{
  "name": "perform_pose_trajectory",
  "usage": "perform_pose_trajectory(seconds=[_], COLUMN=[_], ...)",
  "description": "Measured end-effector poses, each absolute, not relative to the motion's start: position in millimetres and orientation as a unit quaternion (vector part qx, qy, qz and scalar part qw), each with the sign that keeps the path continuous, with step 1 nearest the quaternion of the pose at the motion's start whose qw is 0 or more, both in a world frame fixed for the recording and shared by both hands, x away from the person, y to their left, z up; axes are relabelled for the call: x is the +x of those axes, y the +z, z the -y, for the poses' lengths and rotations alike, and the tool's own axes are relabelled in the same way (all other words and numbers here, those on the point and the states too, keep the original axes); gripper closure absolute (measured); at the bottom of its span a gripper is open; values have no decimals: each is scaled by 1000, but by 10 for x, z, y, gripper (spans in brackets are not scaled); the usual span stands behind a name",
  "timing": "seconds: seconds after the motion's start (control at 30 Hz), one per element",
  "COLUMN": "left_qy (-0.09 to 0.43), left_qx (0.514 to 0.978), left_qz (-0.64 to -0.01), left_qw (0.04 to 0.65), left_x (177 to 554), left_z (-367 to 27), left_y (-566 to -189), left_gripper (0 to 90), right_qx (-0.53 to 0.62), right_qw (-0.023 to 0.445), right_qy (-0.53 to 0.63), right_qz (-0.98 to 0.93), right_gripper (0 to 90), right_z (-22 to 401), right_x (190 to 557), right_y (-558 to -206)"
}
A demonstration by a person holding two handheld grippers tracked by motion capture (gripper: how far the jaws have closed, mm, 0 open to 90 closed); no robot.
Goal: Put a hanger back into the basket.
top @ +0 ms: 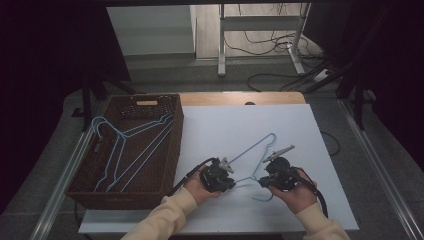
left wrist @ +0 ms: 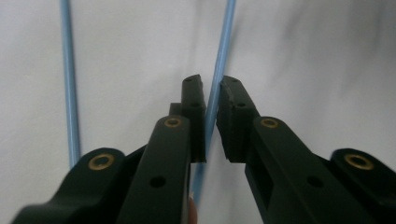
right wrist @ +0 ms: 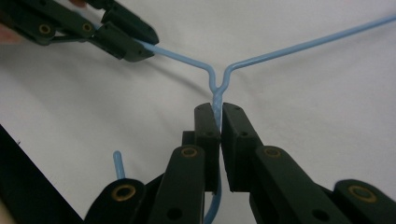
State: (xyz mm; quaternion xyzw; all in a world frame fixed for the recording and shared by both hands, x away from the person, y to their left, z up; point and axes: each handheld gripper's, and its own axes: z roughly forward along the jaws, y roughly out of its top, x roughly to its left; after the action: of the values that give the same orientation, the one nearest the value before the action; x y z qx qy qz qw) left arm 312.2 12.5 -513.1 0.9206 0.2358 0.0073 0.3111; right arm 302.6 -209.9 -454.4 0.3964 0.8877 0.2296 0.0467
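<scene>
A light blue wire hanger [top: 252, 147] lies on the white board [top: 225, 125], and both grippers hold it. My left gripper [left wrist: 212, 86] is shut on one straight arm of the hanger [left wrist: 215, 65]; a second stretch of wire [left wrist: 69, 93] runs parallel to its left. My right gripper [right wrist: 218, 109] is shut on the twisted neck [right wrist: 217, 95], just under the fork where the two arms spread apart. The hook's end [right wrist: 116, 163] curls up beside its left jaw. In the right gripper view, the left gripper [right wrist: 140, 46] clamps the left arm near the fork. From above, the left gripper [top: 231, 181] and right gripper [top: 262, 181] sit close together.
A brown wicker basket [top: 174, 150] stands at the board's left edge with several blue hangers [top: 135, 150] lying in it. Bare wooden tabletop [top: 240, 98] shows behind the board. Desk legs and cables [top: 270, 45] are on the floor beyond.
</scene>
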Motion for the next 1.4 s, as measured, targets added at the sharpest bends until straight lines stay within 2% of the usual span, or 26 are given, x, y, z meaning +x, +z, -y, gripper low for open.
perform_pose_trajectory(seconds=[0.07, 0.17, 0.3, 0.5, 0.77, 1.4], left_qy=[4, 4, -1, 3, 10, 14], left_qx=[920, 917, 906, 897, 887, 857], left_qz=[-232, -238, -252, -258, -260, -269], left_qw=[316, 320, 339, 360, 382, 439], left_x=[3113, 3114, 3106, 3078, 3034, 2894], left_z=[-131, -146, -174, -244, -377, -675], left_y=[-5114, -5086, -5037, -4924, -4735, -4249], left_gripper=[843, 859, 860, 860, 861, 863], right_qx=[398, 418, 448, 481, 492, 501], right_qw=[53, 54, 80, 107, 121, 125], right_qy=[243, 290, 342, 380, 378, 368], right_qz=[-883, -859, -822, -782, -775, -773], right_gripper=[840, 709, 550, 458, 404, 400], right_z=[2129, 2233, 2397, 2615, 2748, 2808], right_x=[3034, 3062, 3091, 3111, 3150, 3168], right_y=[-4534, -4495, -4427, -4391, -4452, -4500])
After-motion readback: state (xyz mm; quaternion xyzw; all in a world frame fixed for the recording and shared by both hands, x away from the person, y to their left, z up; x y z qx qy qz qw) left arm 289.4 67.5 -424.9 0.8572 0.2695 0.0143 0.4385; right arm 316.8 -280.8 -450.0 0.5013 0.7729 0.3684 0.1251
